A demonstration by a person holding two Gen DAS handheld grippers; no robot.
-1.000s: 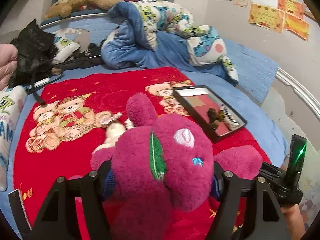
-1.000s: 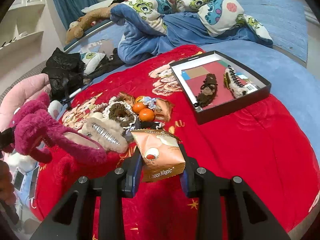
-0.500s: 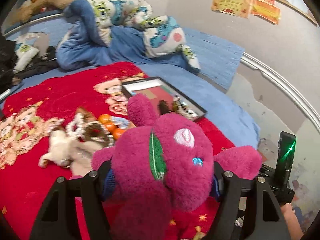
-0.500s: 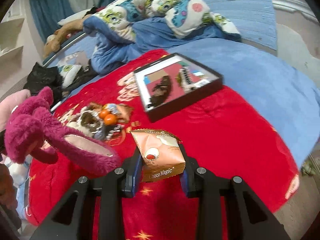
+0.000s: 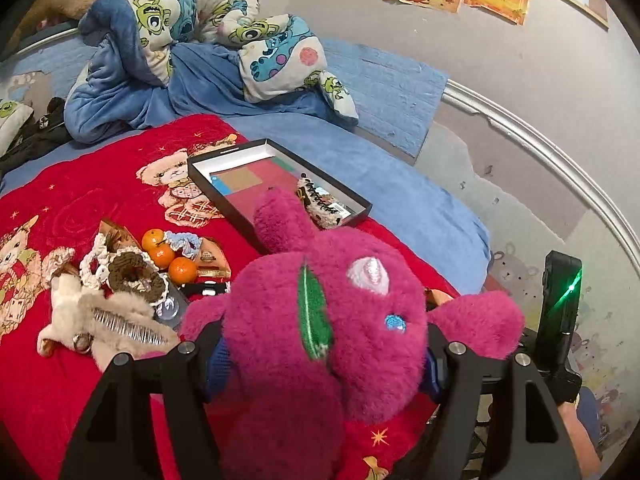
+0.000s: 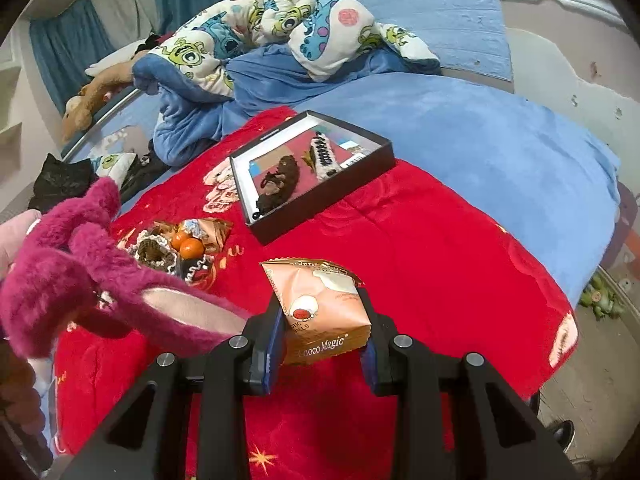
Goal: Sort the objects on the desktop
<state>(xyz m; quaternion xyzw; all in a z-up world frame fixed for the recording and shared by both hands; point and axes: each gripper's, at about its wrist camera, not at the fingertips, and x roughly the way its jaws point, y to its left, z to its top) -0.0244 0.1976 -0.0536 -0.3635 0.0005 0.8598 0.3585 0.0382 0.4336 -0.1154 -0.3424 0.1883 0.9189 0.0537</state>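
My left gripper (image 5: 320,364) is shut on a magenta plush slipper (image 5: 332,320), held above the red blanket (image 5: 80,208); it also shows at the left of the right wrist view (image 6: 80,280). My right gripper (image 6: 320,344) is shut on an orange Choco Magic snack packet (image 6: 320,312), held above the blanket. A black shallow box (image 6: 360,164) with a brown hair claw (image 6: 280,184) and a white-and-black hair claw (image 6: 324,156) lies beyond. A pile of tangerines (image 5: 168,256), scrunchies (image 5: 132,272), snack packets and a furry hair claw (image 5: 116,320) lies to the left.
A crumpled blue monster-print duvet (image 5: 192,52) lies at the back of the blue bed (image 6: 480,128). The bed's edge and wall (image 5: 520,100) are on the right. Black bags (image 6: 60,180) and a brown plush toy (image 6: 100,92) sit far left.
Both grippers have swung to the right over the blanket with their loads. The box and the pile have shifted left in both views. Grips are unchanged.
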